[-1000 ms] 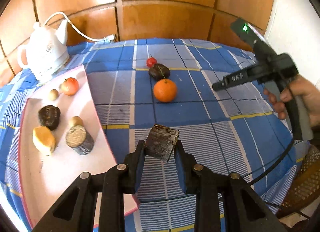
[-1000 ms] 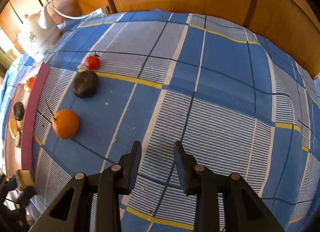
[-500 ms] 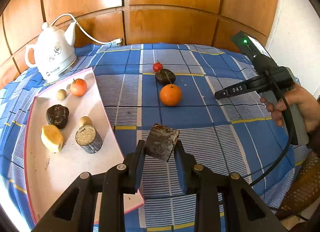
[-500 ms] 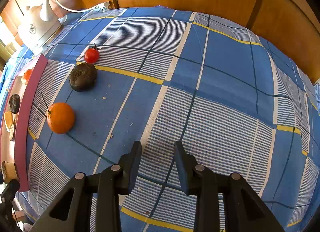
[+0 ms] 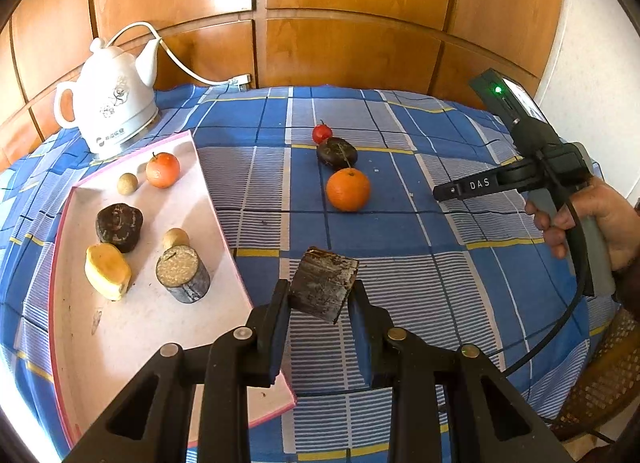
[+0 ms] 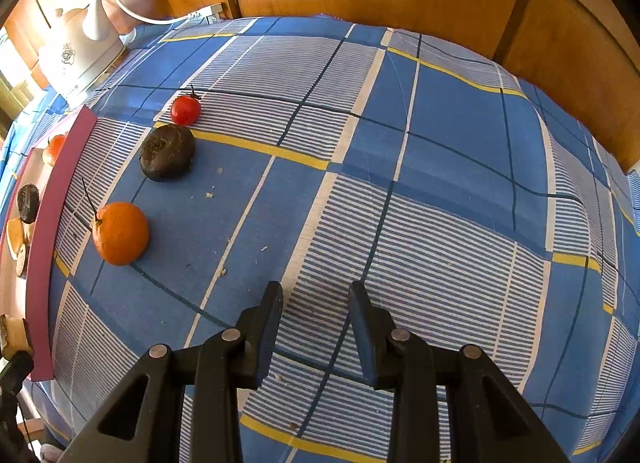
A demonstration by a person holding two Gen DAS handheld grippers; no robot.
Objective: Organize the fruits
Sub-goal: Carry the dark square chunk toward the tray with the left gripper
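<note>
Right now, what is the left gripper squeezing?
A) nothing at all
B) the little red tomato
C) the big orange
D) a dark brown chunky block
D: the left gripper is shut on the dark brown block, held up over the tablecloth by the pink tray's edge, while the orange and the red tomato lie farther off on the cloth.
</note>
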